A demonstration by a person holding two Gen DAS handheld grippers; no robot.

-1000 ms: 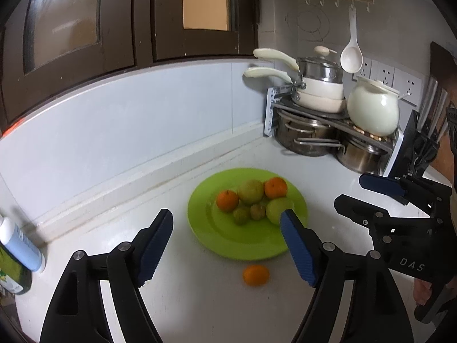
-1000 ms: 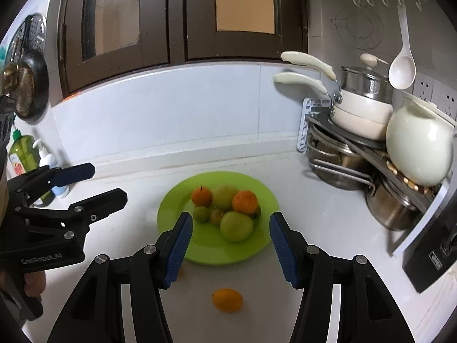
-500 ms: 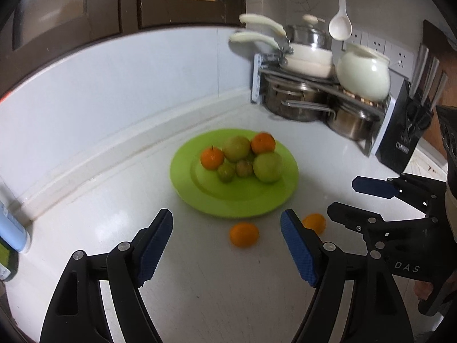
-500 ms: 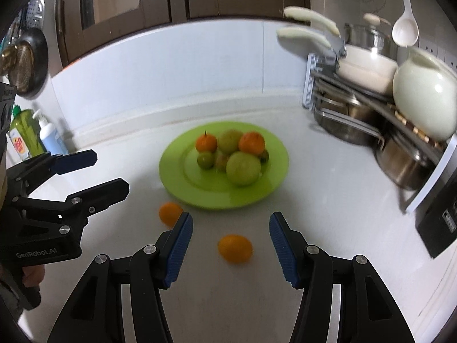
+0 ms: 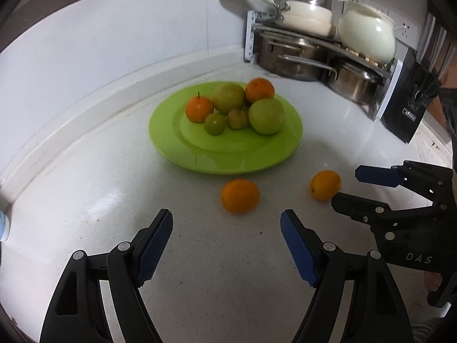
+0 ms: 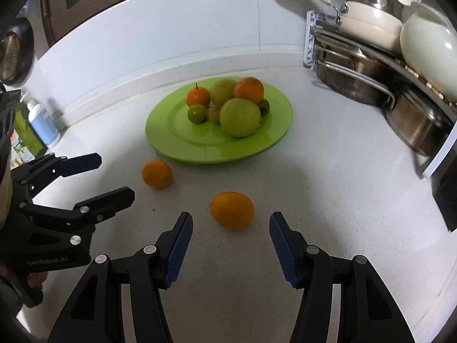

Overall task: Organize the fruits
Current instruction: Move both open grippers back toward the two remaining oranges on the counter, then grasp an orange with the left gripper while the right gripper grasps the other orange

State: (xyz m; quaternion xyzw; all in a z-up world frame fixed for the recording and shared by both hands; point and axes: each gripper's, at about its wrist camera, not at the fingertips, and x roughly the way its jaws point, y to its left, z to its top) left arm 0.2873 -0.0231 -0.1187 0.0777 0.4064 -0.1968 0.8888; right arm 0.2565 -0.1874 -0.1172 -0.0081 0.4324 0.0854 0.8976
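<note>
A green plate (image 5: 182, 151) (image 6: 171, 143) on the white counter holds several green and orange fruits. Two loose oranges lie on the counter in front of it. My left gripper (image 5: 226, 238) is open and empty, just short of one orange (image 5: 240, 195), which also shows in the right wrist view (image 6: 157, 173). My right gripper (image 6: 230, 235) is open and empty, its jaws on either side of the other orange (image 6: 232, 210), close behind it. That orange also shows in the left wrist view (image 5: 325, 185), next to my right gripper (image 5: 347, 188).
A rack with steel pots (image 5: 297, 54) and a white kettle (image 5: 367, 35) stands at the back right. A black knife block (image 5: 408, 108) stands right of it. Soap bottles (image 6: 42, 123) stand at the far left by the wall.
Both grippers have tilted down and moved in toward the counter. The loose oranges now sit closer to the jaws. Both grippers stay open.
</note>
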